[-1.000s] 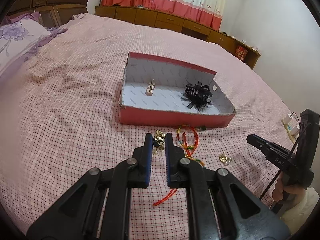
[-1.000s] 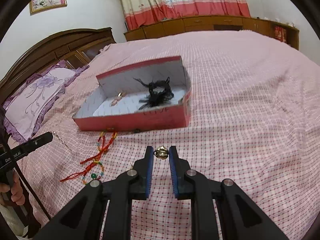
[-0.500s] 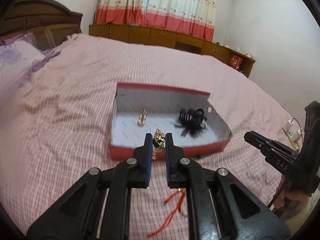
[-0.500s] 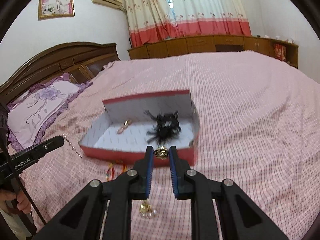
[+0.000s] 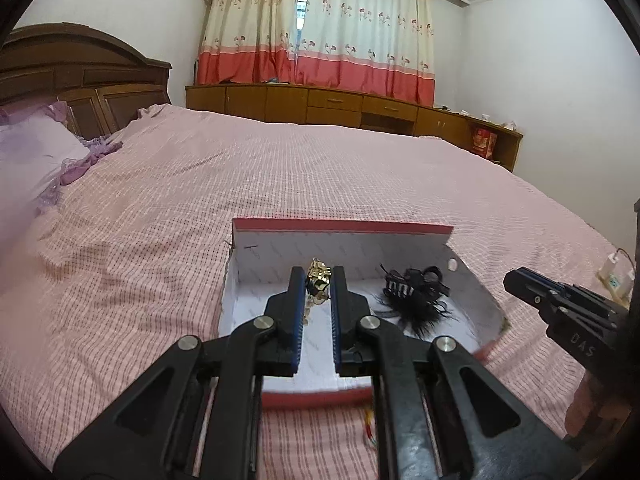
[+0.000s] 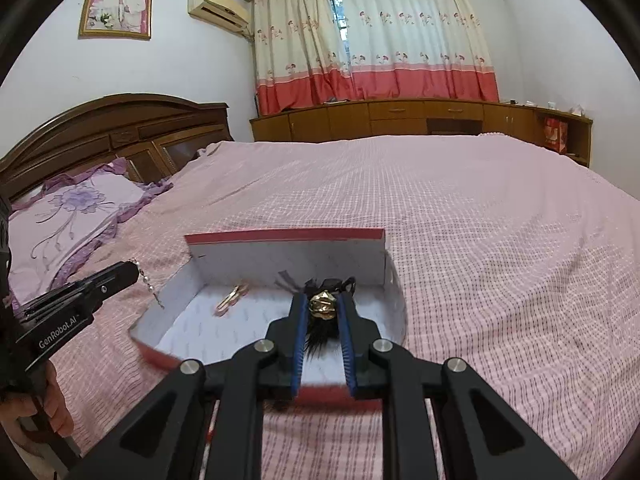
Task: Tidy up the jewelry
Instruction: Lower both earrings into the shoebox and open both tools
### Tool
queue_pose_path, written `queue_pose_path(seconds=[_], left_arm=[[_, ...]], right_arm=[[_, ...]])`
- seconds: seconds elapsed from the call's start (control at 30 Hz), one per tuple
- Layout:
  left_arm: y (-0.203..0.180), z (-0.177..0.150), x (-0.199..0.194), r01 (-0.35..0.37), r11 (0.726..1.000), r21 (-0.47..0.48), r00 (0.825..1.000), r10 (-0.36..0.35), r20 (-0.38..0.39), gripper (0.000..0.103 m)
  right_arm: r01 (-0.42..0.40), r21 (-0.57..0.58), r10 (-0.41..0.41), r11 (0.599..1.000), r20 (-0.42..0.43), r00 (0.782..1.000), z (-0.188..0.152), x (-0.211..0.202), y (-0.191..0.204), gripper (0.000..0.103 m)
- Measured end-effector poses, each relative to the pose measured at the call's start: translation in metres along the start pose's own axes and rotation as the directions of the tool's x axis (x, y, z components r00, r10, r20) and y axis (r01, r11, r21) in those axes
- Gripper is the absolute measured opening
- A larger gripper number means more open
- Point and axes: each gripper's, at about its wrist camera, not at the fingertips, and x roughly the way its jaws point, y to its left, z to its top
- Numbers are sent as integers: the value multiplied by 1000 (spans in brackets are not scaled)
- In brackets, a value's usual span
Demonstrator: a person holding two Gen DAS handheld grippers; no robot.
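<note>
A red cardboard box (image 5: 340,226) with a white inside lies open on the pink bed. My left gripper (image 5: 319,276) hangs over its near left part, shut on a gold chain piece (image 5: 318,285) that dangles between the pads. A black feathered hair clip (image 5: 416,298) lies in the box's right half. In the right wrist view my right gripper (image 6: 323,300) is over the box (image 6: 286,236), shut on a small gold ornament (image 6: 324,307), with the black clip (image 6: 320,338) just beneath. A gold clasp (image 6: 231,300) rests on the box floor at the left.
A red string bracelet (image 5: 370,428) lies on the pink checked bedspread (image 5: 160,240) just in front of the box. A purple pillow (image 6: 72,208) and wooden headboard (image 6: 120,128) are to the left. Low wooden cabinets (image 6: 400,118) line the far wall. A power strip (image 5: 614,276) sits at the right.
Both grippers rose from the bedspread with their gold pieces and moved forward over the box. The red string stayed on the bed and now lies behind the fingertips.
</note>
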Motion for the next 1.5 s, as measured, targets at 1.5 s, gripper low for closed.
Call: queue_pose_path(seconds=[1.5], left_arm=[[12,-9,22,-5,997,-73,980,-10,-200,19]], right_arm=[[-15,60,23,998,-120,993,1,31,-18,36]])
